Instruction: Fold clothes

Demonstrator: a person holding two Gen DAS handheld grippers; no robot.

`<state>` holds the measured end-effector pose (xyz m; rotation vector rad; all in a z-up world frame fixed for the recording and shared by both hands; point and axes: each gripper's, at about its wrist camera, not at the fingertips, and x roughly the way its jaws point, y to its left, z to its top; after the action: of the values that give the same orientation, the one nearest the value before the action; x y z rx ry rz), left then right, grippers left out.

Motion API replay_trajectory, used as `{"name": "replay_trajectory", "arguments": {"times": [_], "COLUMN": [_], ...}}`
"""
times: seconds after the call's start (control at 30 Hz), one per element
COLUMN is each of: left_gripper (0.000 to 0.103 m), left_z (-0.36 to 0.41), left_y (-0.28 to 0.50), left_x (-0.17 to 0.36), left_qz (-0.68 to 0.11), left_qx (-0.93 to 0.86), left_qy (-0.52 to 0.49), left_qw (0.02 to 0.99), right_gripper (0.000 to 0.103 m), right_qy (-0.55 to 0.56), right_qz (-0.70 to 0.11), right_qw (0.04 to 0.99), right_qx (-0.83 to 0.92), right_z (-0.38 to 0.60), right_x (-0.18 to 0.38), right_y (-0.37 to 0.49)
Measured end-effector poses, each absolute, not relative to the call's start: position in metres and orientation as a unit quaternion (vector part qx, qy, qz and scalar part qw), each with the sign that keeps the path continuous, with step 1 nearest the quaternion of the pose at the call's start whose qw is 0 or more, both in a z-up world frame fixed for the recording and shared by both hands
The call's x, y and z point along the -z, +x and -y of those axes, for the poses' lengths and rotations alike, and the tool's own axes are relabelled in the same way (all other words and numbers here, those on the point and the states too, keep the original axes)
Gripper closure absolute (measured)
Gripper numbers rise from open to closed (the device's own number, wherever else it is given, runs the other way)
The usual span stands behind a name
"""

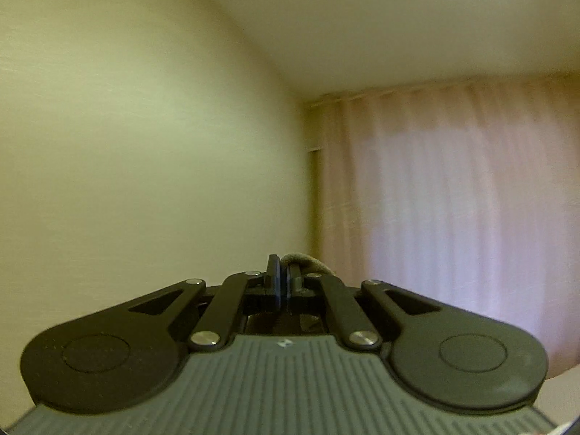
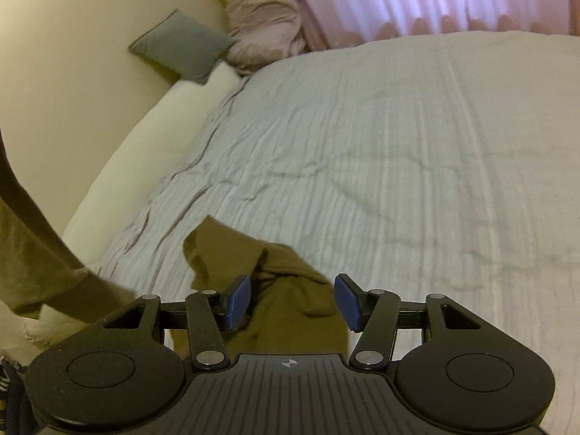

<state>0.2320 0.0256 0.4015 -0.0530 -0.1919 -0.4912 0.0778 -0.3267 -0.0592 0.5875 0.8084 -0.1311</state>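
Note:
My left gripper [image 1: 284,278] is raised toward the wall and ceiling, shut on a fold of brownish fabric [image 1: 308,261] that shows just past its fingertips. In the right wrist view an olive-brown garment [image 2: 290,290] lies crumpled at the near edge of the bed, and part of it hangs stretched along the left edge [image 2: 32,264]. My right gripper [image 2: 293,301] is open, its blue pads [image 2: 239,301] on either side of the garment's bunched cloth, just above it.
The bed [image 2: 398,163] has a wrinkled pale grey cover. A cream bolster [image 2: 145,145] runs along the wall on the left, with a grey cushion [image 2: 181,47] and a pink bundle [image 2: 264,29] at the far corner. Pink curtains [image 1: 453,199] hang behind.

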Motion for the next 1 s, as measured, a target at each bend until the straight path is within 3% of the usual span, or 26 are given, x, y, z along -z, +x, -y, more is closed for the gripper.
{"name": "replay_trajectory", "arguments": {"times": [0.33,0.57,0.87,1.0], "left_gripper": [0.102,0.102,0.100,0.077], "left_z": [0.077,0.175,0.303,0.325], "left_y": [0.058,-0.012,-0.034,-0.038], "left_x": [-0.455,-0.434,-0.307,-0.186], "left_qz": [0.113,0.001,-0.178,-0.292], "left_qx": [0.496,0.669,0.731,0.700], "left_qy": [-0.085,-0.118,0.014,0.082], "left_qw": [0.857,0.734,0.659,0.647], "right_gripper": [0.048,0.048,0.048,0.048], "right_qy": [0.306,0.313,0.342,0.352], "right_qz": [-0.342,-0.306,-0.268,-0.283], "right_qw": [0.879,0.874,0.823,0.783], "right_qx": [0.130,0.212,0.367,0.428], "right_z": [0.417,0.488,0.553,0.560], "right_x": [0.040,0.024,0.018,0.031], "right_y": [-0.040,-0.144,-0.259,-0.296]}}
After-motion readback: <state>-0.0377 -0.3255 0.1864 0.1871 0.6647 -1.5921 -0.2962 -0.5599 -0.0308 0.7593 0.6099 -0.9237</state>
